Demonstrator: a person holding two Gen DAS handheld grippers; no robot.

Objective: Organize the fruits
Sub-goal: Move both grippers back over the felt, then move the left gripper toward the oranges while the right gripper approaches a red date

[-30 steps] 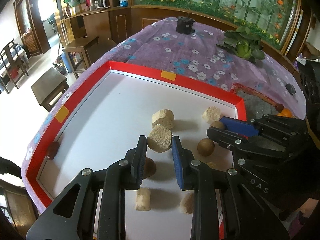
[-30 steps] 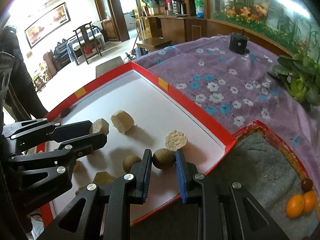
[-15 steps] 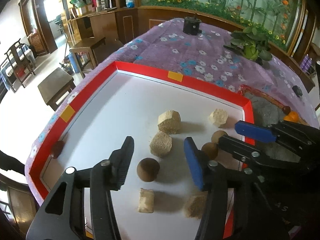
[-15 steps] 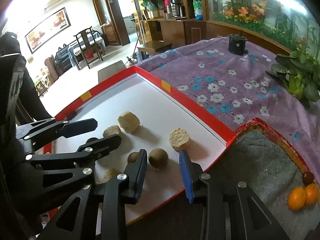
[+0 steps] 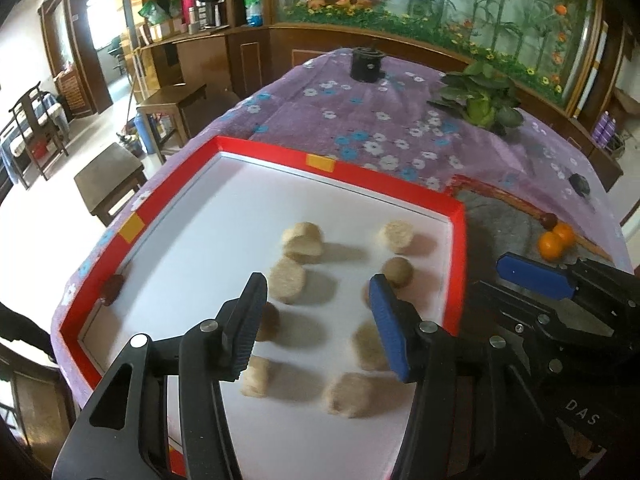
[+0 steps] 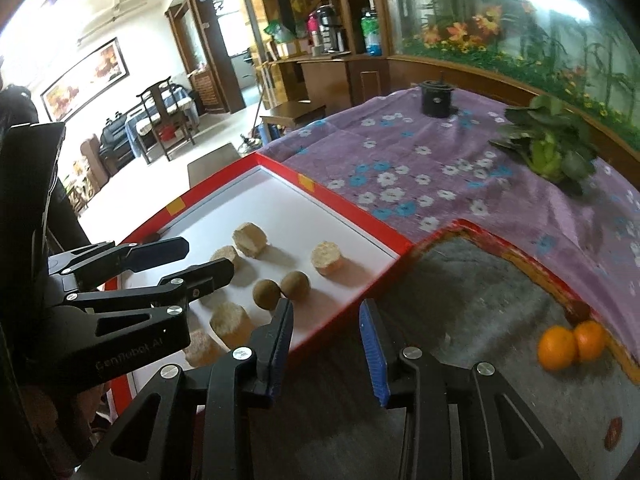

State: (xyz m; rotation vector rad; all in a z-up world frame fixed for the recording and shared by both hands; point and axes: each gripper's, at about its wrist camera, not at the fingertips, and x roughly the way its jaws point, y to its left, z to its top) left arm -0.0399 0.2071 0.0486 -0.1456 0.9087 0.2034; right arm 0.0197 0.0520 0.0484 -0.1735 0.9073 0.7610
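A white tray with a red rim [image 5: 456, 248] holds several beige chunks, such as one [image 5: 287, 280], and brown round fruits [image 6: 295, 285] [image 6: 266, 294]. My left gripper [image 5: 316, 284] hangs open above the tray's near part with nothing between its fingers; a brown fruit [image 5: 270, 320] is half hidden behind its left finger. My right gripper [image 6: 327, 308] is open and empty over the tray's right rim [image 6: 348, 300], the two brown fruits just beyond its left finger. Two oranges [image 6: 558, 348] lie on a grey mat [image 6: 480, 288] to the right.
The mat has an orange-red border and a small dark fruit [image 5: 549, 221] by the oranges. A dark red fruit [image 5: 112, 288] sits on the tray's left rim. A potted plant [image 5: 484, 104] and a black cylinder [image 5: 367, 65] stand on the purple floral cloth [image 5: 360, 128].
Both grippers opened: the left let go of a beige chunk, the right of a brown round fruit. Both drew back and up; the right shifted toward the tray's right rim.
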